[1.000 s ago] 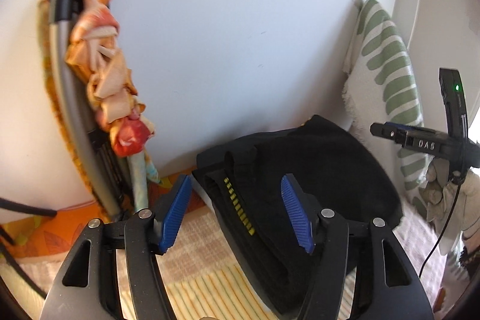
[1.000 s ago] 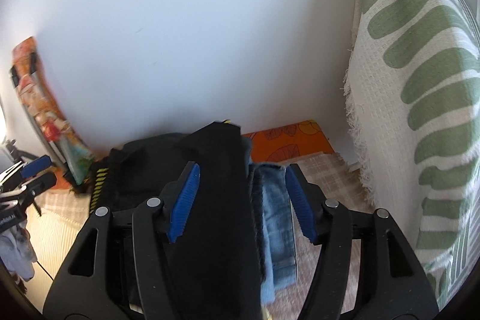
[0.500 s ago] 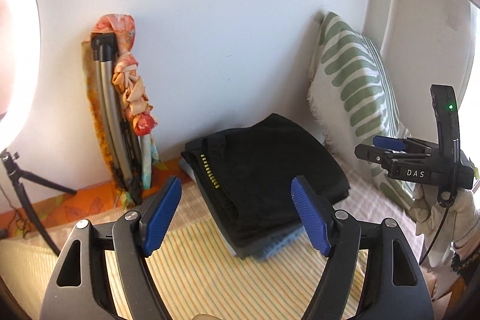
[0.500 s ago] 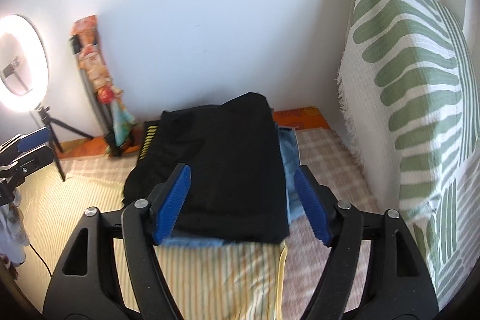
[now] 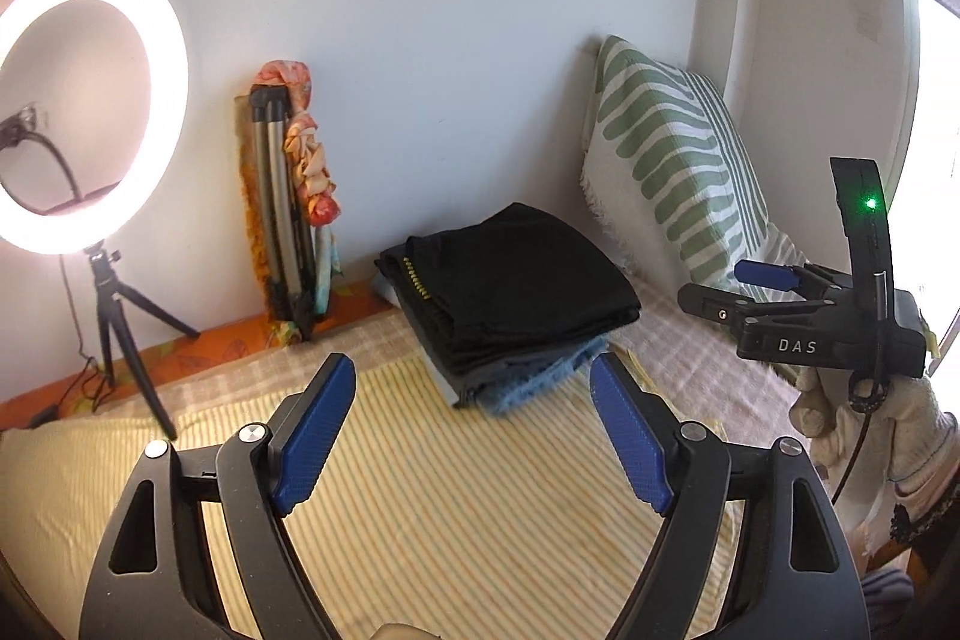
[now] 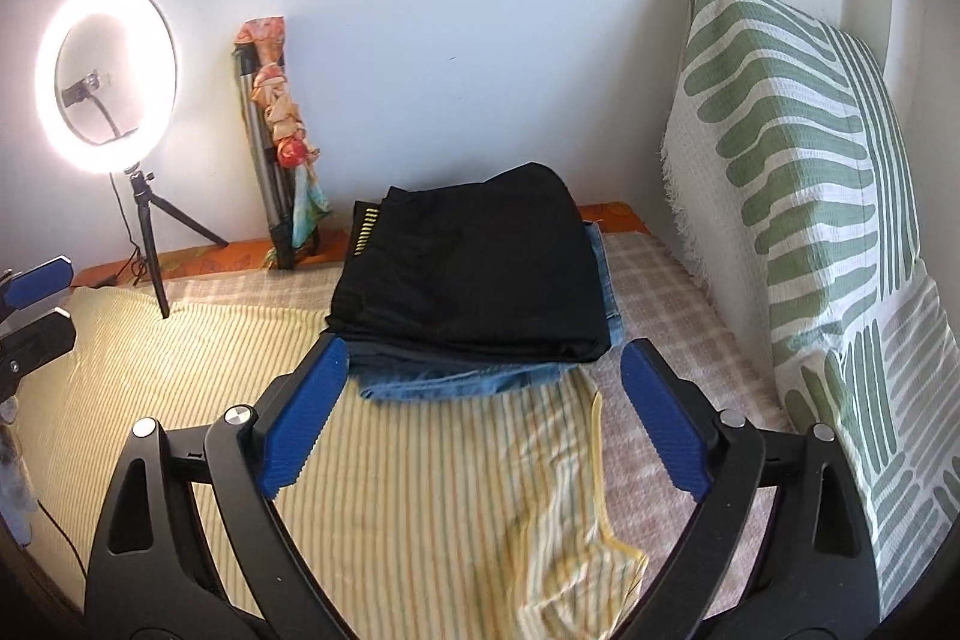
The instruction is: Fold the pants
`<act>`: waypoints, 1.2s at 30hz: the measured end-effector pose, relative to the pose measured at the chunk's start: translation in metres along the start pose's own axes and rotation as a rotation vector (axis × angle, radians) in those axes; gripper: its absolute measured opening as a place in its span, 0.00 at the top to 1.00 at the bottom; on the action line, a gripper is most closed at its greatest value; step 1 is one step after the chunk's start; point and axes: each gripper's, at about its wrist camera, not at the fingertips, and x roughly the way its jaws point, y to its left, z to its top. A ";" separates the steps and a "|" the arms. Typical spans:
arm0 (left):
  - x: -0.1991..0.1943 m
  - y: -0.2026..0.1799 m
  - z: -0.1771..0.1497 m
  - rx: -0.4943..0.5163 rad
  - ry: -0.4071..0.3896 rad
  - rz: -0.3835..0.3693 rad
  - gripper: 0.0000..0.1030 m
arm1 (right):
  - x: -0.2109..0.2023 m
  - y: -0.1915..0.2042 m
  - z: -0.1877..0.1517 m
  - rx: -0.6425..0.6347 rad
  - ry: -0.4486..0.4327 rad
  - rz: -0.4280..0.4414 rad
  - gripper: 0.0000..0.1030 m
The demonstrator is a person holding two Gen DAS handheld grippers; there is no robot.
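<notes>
Folded black pants (image 5: 516,280) (image 6: 474,274) lie on top of a stack, over folded blue jeans (image 5: 528,379) (image 6: 456,381), on the bed by the far wall. My left gripper (image 5: 471,412) is open and empty, held back from the stack above the striped yellow sheet (image 5: 420,490). My right gripper (image 6: 480,400) is open and empty, just short of the stack's near edge. The right gripper also shows in the left wrist view (image 5: 798,316), to the right of the stack, held by a gloved hand.
A green-and-white leaf-pattern pillow (image 5: 672,160) (image 6: 798,196) leans on the wall at right. A lit ring light on a tripod (image 5: 90,112) (image 6: 108,82) stands at left. A folded tripod wrapped in orange cloth (image 5: 288,196) (image 6: 273,142) leans against the wall.
Both grippers have pulled back and away from the stacked pants, which stay folded on the bed. The ring light has come into view.
</notes>
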 end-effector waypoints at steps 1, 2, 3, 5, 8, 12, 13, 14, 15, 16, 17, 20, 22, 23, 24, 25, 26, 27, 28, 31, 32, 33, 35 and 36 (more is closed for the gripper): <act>-0.005 0.000 -0.005 -0.002 0.001 0.001 0.21 | -0.004 0.004 -0.005 0.008 -0.002 0.005 0.08; -0.011 0.001 -0.010 -0.004 0.002 0.004 0.21 | -0.007 0.006 -0.009 0.015 -0.004 0.007 0.08; -0.017 0.002 -0.016 -0.004 -0.001 0.008 0.21 | -0.010 0.009 -0.014 0.026 -0.005 0.009 0.08; -0.026 0.004 -0.026 -0.006 -0.007 0.022 0.21 | -0.014 0.014 -0.022 0.039 -0.007 0.008 0.08; -0.034 0.009 -0.039 -0.018 -0.008 0.033 0.20 | -0.020 0.024 -0.033 0.035 -0.014 -0.002 0.08; -0.037 0.015 -0.052 -0.028 0.000 0.049 0.20 | -0.025 0.034 -0.045 0.021 -0.025 -0.009 0.08; -0.038 0.015 -0.055 -0.028 0.000 0.053 0.20 | -0.025 0.036 -0.047 0.022 -0.026 -0.008 0.07; -0.039 0.016 -0.056 -0.031 -0.002 0.054 0.20 | -0.026 0.037 -0.048 0.023 -0.027 -0.007 0.07; -0.040 0.017 -0.058 -0.035 -0.007 0.052 0.20 | -0.026 0.038 -0.050 0.022 -0.029 -0.008 0.07; -0.041 0.017 -0.060 -0.041 -0.012 0.050 0.20 | -0.026 0.038 -0.051 0.021 -0.034 -0.011 0.07; -0.041 0.018 -0.061 -0.044 -0.016 0.050 0.20 | -0.027 0.038 -0.052 0.021 -0.042 -0.017 0.07; -0.039 0.018 -0.066 -0.038 -0.027 0.060 0.20 | -0.028 0.037 -0.058 0.034 -0.057 -0.020 0.02; -0.038 0.018 -0.069 -0.032 -0.039 0.085 0.20 | -0.026 0.037 -0.061 0.037 -0.062 -0.020 0.01; -0.037 0.020 -0.071 -0.036 -0.041 0.089 0.20 | -0.025 0.037 -0.062 0.038 -0.062 -0.022 0.01; -0.035 0.022 -0.072 -0.046 -0.040 0.087 0.20 | -0.023 0.037 -0.062 0.039 -0.060 -0.022 0.01; -0.033 0.024 -0.074 -0.060 -0.038 0.088 0.20 | -0.021 0.037 -0.063 0.038 -0.055 -0.023 0.01; -0.032 0.026 -0.075 -0.074 -0.033 0.087 0.20 | -0.020 0.037 -0.063 0.037 -0.052 -0.023 0.01; -0.030 0.027 -0.077 -0.080 -0.031 0.083 0.20 | -0.020 0.037 -0.064 0.036 -0.052 -0.024 0.01; -0.029 0.028 -0.078 -0.075 -0.029 0.082 0.20 | -0.019 0.037 -0.065 0.037 -0.055 -0.024 0.01; -0.027 0.026 -0.083 -0.037 -0.036 0.112 0.12 | -0.015 0.036 -0.066 0.053 -0.057 -0.020 0.01; -0.026 0.027 -0.084 -0.032 -0.039 0.119 0.10 | -0.013 0.035 -0.067 0.056 -0.057 -0.021 0.00; -0.026 0.028 -0.086 -0.034 -0.040 0.117 0.10 | -0.010 0.035 -0.068 0.058 -0.057 -0.025 0.00; -0.024 0.029 -0.086 -0.032 -0.038 0.118 0.10 | -0.005 0.035 -0.071 0.056 -0.049 -0.027 0.00; -0.024 0.028 -0.086 -0.025 -0.037 0.128 0.10 | -0.003 0.036 -0.072 0.053 -0.044 -0.023 0.00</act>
